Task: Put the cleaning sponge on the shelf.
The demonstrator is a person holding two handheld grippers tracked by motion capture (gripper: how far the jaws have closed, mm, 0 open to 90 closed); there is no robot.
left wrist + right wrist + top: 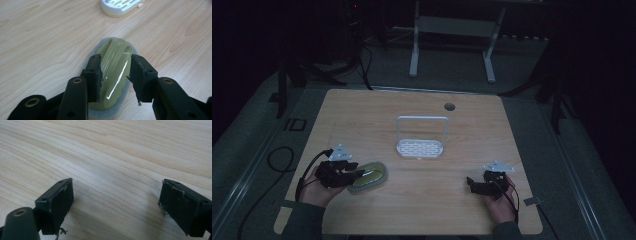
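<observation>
The left gripper (115, 80) is hovering with its jaws apart on either side of the raised handle of an oval, pale yellow-green plastic scrubbing brush with a grey felt-like base (113, 72); the pads are standing clear of the handle, so nothing is gripped. The brush is lying flat on the light wooden table (422, 210), near its front left, well apart from the white slotted plastic rack with a tall hoop handle (421, 148). The right gripper (115, 207) is resting wide open over bare wood. For a clean pick-up, the left pads should probably be closing squarely across the handle's narrow width, near its middle. The brush's long axis is running along the left gripper's line of sight, its far end pointing roughly toward the rack.
</observation>
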